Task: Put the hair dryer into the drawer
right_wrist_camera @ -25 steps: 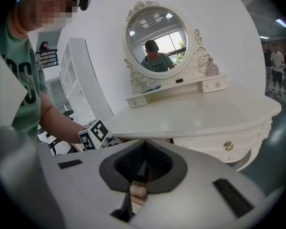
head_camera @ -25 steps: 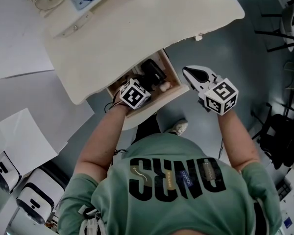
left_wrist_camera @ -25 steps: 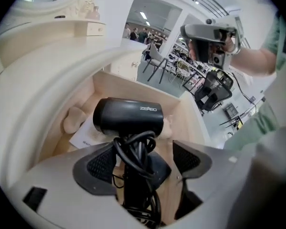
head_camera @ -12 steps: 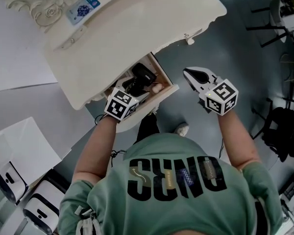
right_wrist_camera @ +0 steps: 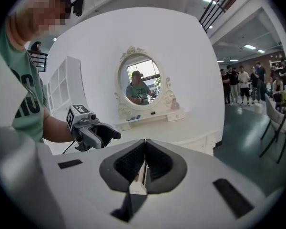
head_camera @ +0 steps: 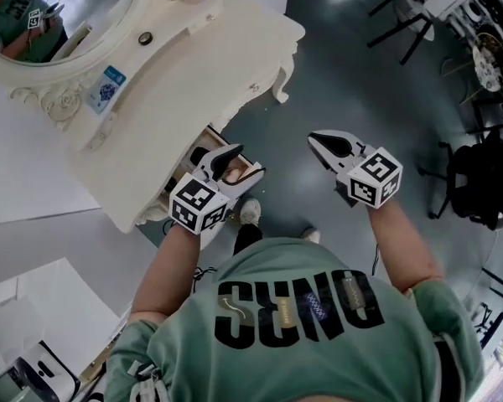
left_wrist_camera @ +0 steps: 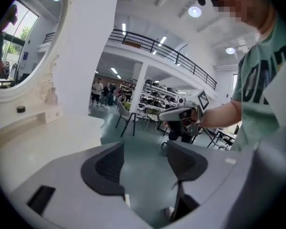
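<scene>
The drawer [head_camera: 253,174] stands pulled out under the white dressing table [head_camera: 176,82]. Only a dark bit of the hair dryer [head_camera: 199,155] shows in it, behind my left gripper [head_camera: 226,161]. That gripper hangs above the drawer; its jaws are closing, a gap still shows between them, and nothing is in it [left_wrist_camera: 145,156]. My right gripper [head_camera: 329,141] hovers over the grey floor to the right of the drawer. It is shut with pad against pad and holds nothing [right_wrist_camera: 144,161]. Each gripper view shows the other gripper in the air.
An oval mirror [head_camera: 59,15] stands on the table, with a small black round thing [head_camera: 145,38] and a blue card [head_camera: 106,90] on the top. Black chairs [head_camera: 478,174] stand to the right. White boards [head_camera: 33,308] lie at the lower left. People stand far off [right_wrist_camera: 248,82].
Both grippers have risen; the left one has come up and out of the drawer. The head view has swung so the mirror and more floor show.
</scene>
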Demonstrator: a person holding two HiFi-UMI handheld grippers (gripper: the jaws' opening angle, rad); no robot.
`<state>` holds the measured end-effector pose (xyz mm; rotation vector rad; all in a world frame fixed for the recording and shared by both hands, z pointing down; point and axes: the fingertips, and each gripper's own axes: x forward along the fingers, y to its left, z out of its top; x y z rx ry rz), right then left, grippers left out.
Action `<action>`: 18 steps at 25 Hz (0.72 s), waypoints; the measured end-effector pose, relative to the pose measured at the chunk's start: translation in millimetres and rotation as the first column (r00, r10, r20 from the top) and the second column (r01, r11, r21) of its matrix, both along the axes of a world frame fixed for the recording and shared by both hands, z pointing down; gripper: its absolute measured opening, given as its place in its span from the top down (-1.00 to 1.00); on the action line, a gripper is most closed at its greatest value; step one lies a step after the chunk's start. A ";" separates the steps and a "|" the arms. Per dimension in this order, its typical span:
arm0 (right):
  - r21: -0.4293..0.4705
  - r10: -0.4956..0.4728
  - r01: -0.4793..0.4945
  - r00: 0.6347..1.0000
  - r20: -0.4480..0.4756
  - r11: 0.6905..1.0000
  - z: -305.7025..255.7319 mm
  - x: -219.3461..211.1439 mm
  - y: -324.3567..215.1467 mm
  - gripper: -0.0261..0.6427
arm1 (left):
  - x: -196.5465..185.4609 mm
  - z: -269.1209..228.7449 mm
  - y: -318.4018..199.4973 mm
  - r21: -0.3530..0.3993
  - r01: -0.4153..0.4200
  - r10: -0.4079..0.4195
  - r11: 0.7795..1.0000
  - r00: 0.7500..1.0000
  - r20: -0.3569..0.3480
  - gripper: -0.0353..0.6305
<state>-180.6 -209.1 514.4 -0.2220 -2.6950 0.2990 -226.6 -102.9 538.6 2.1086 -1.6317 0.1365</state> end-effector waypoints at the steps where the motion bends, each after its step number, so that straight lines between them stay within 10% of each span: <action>1: 0.008 0.033 -0.034 0.999 0.014 0.999 -10.3 14.4 -9.3 0.94 | 10.6 -14.6 -10.9 0.034 -0.030 0.030 0.999 1.000 0.002 0.05; 9: 0.040 0.279 -0.283 0.956 0.094 0.958 -84.3 147.4 -69.6 0.94 | 118.2 -111.0 -79.5 0.239 -0.226 0.232 0.944 0.973 0.003 0.32; 18: 0.076 0.528 -0.548 0.828 0.188 0.833 -141.6 307.1 -98.1 0.94 | 232.8 -177.2 -126.0 0.384 -0.384 0.419 0.839 0.908 -0.007 0.69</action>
